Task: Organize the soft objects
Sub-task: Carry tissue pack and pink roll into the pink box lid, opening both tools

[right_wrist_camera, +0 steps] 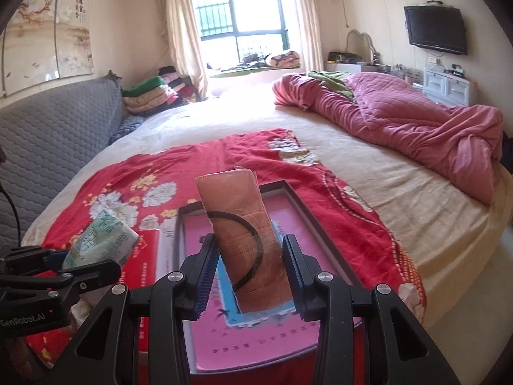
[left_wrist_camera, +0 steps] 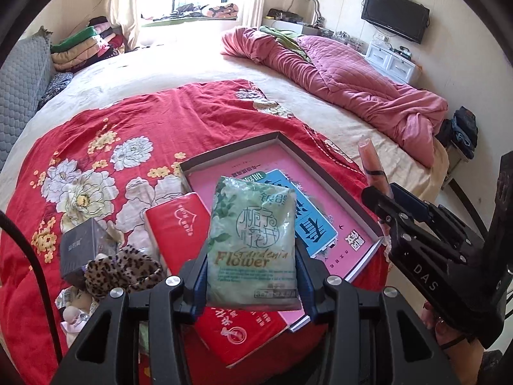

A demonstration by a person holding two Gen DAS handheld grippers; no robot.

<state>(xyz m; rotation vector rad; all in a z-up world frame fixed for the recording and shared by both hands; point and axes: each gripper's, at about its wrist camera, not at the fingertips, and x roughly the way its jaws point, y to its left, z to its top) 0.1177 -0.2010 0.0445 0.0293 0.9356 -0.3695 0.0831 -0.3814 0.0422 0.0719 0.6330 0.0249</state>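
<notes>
Both grippers were clamped: left gripper (left_wrist_camera: 251,284) on the green tissue pack (left_wrist_camera: 251,243); right gripper (right_wrist_camera: 250,276) on the brown pouch (right_wrist_camera: 245,237); best lowered flat into the pink box (left_wrist_camera: 368,221), one by one.

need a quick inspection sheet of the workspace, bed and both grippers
surface: bed with a red floral blanket spread over its near part
job's things: green tissue pack and brown pouch, both held up over the shallow box with the pink lining; blue packet lies in that box
clutter: red tissue pack, leopard print cloth, dark small box on the blanket
grippers: left gripper shut on the green tissue pack; right gripper shut on the brown pouch
cables: black cable at the left edge
surroundings: pink quilt, folded clothes, window, television
</notes>
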